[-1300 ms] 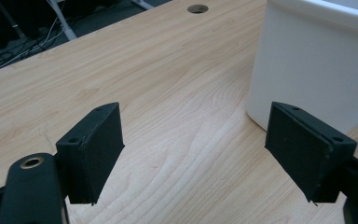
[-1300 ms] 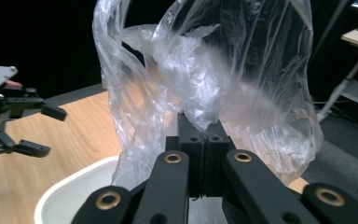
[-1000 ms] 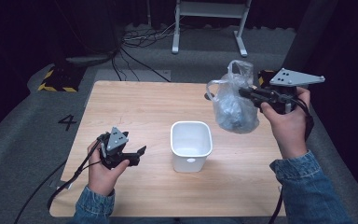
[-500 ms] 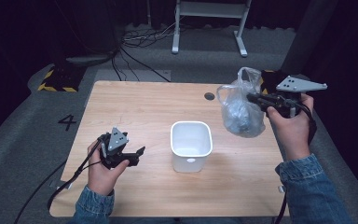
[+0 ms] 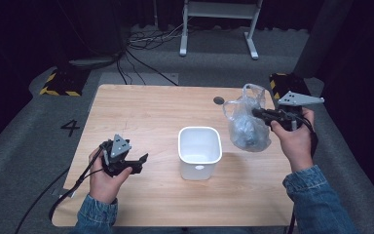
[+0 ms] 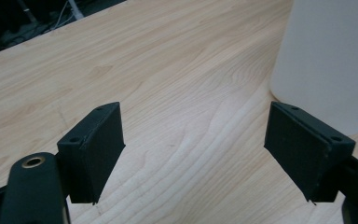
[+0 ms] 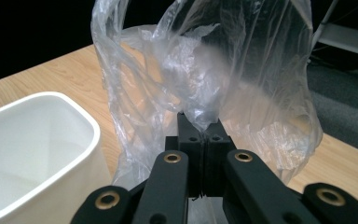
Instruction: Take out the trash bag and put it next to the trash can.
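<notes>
Right gripper (image 5: 259,112) pinching clear plastic bag (image 5: 246,124) at right of frame, beside white bin (image 5: 199,151) at centre; left gripper (image 5: 139,162) idling agape, lower left; bag apparently not yet fitted into bin

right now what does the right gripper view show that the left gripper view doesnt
The right gripper view alone shows the clear plastic bag, pinched in the shut jaws of the right hand-held gripper, and the open top of the white container. The left gripper view alone shows the left hand-held gripper, jaws wide apart over bare wood. Both views share the wooden table and the white container, seen in the left gripper view as an outer wall.
</notes>
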`<state>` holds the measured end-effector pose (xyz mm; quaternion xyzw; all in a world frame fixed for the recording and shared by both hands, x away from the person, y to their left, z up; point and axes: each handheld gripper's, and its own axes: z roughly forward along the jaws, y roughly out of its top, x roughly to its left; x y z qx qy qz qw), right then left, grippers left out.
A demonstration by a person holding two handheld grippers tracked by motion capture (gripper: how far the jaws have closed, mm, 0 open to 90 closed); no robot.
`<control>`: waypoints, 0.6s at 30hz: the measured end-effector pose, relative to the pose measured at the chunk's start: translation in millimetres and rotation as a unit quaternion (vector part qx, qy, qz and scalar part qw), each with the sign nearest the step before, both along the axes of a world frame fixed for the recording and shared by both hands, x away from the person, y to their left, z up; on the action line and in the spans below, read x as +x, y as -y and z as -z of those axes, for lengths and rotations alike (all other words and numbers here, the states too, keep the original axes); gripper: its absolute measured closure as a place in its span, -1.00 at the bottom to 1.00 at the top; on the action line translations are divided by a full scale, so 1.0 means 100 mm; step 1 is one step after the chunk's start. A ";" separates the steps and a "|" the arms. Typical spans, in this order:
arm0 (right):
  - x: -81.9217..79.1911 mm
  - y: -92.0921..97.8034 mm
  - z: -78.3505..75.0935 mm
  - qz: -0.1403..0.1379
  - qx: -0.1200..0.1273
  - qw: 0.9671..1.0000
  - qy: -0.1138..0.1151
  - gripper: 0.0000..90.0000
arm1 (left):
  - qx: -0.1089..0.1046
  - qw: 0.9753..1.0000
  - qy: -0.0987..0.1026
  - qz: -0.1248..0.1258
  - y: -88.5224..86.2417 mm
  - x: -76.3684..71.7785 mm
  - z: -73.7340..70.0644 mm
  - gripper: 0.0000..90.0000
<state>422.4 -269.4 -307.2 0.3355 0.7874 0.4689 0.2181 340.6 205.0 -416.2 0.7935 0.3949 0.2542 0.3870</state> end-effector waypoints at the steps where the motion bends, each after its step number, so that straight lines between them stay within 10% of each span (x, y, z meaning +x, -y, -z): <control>1: 0.01 0.00 0.03 0.000 -0.002 1.000 -0.003 1.00 | 0.001 1.000 0.000 0.000 0.00 0.00 0.00 -0.57; 18: 0.13 -0.05 0.50 0.002 -0.007 0.999 -0.046 0.99 | 0.003 1.000 -0.010 0.007 0.04 0.02 0.06 -0.57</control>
